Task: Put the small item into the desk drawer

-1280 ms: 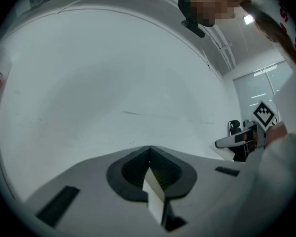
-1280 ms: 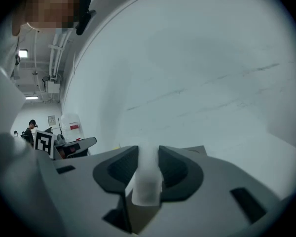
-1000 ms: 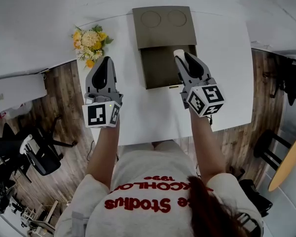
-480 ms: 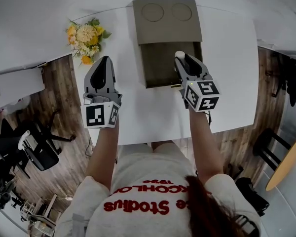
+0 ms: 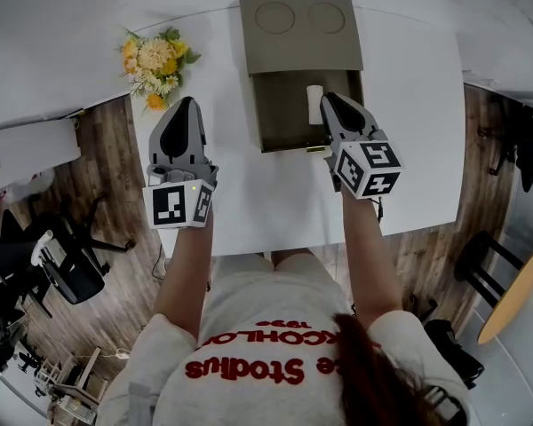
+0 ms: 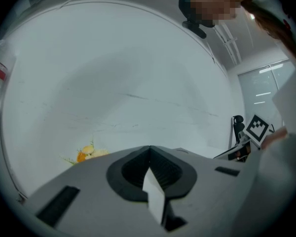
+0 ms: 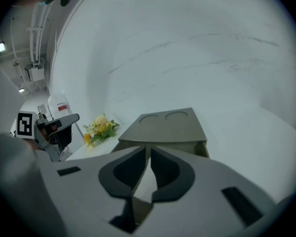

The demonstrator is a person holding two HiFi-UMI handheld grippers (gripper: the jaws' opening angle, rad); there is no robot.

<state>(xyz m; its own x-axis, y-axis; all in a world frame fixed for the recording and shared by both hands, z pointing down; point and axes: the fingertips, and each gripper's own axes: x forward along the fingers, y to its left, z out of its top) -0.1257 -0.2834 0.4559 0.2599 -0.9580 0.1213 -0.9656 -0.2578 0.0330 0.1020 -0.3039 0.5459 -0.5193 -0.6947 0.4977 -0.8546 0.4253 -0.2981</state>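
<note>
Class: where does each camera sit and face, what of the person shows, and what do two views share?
Head view: on the head, facing steeply down at the white table; forearms, left hand-held gripper and right hand-held gripper show.
Left gripper view: on the left one, facing the white wall along shut jaws.
Right gripper view: on the right one, facing the olive-grey drawer box; its empty jaws have just been closing.
Shared: yellow flower bunch, all three.
</note>
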